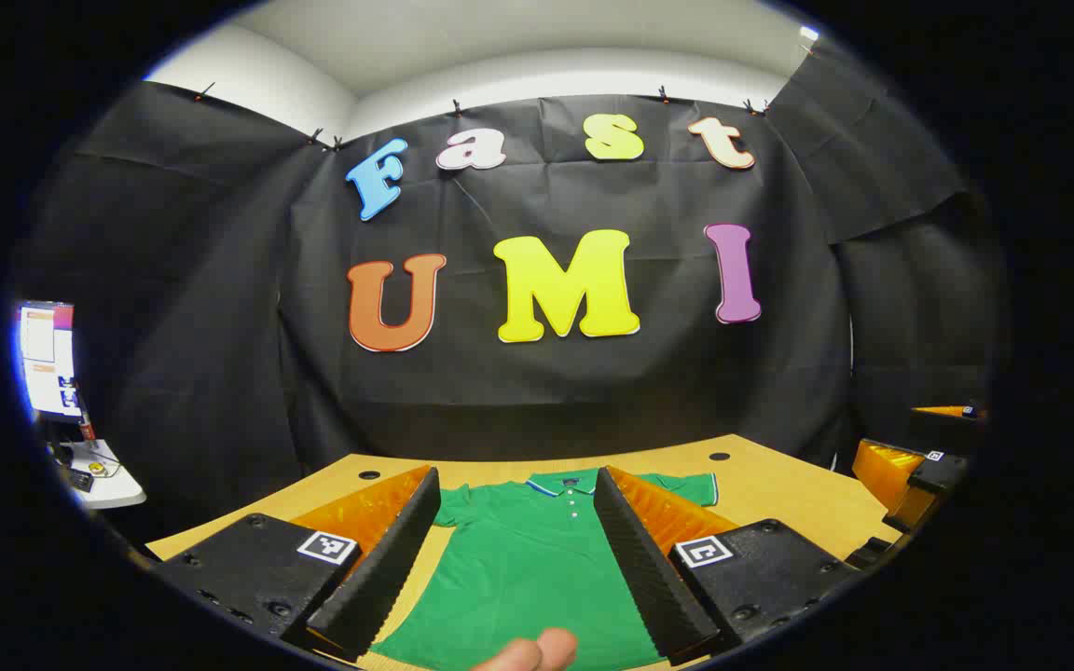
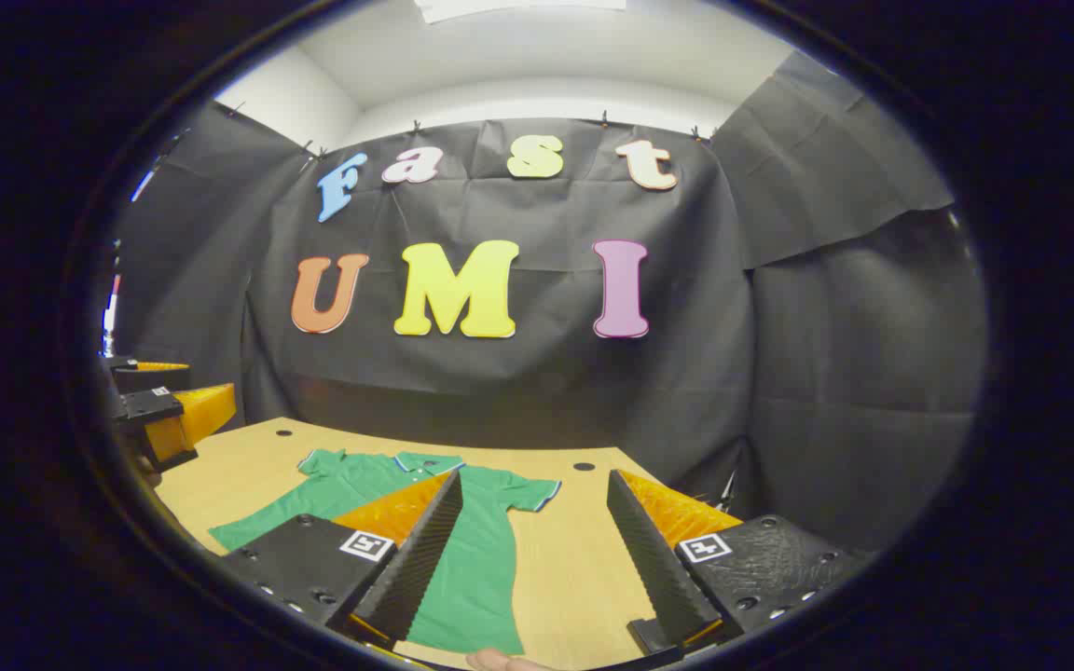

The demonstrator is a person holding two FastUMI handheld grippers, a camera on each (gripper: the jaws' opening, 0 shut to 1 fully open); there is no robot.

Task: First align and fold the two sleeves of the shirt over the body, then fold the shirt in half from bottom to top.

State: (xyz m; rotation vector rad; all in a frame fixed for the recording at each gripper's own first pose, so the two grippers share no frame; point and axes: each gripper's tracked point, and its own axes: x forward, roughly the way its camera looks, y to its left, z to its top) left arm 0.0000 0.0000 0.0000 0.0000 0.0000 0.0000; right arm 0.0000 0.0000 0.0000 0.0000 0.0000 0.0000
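Nearest in the left gripper view, a fingertip (image 1: 537, 650) of the person pokes in at the bottom edge, just over the hem end of the shirt. The left gripper (image 1: 516, 559) hangs above the table with its jaws spread wide, nothing between them but the cloth lying below. The right gripper (image 2: 530, 559) is likewise wide apart and empty, held over bare wood beside the shirt's right sleeve.

The green short-sleeved polo shirt with a blue-and-white trimmed collar (image 1: 523, 559) lies flat, face up, on the light wooden table (image 1: 779, 494). Its long axis runs away from the person: hem near, collar and buttoned placket toward the far edge. Both sleeves are spread out sideways, not yet folded over the body.

In the right gripper view the shirt (image 2: 481, 540) sits left of centre, and the left gripper shows well off at the left edge.

Two small dark round holes (image 1: 719, 457) mark the table's far side. Behind it hangs the black cloth wall (image 1: 220, 280), with a pale ceiling above and a lit monitor (image 1: 48, 359) on a side desk.
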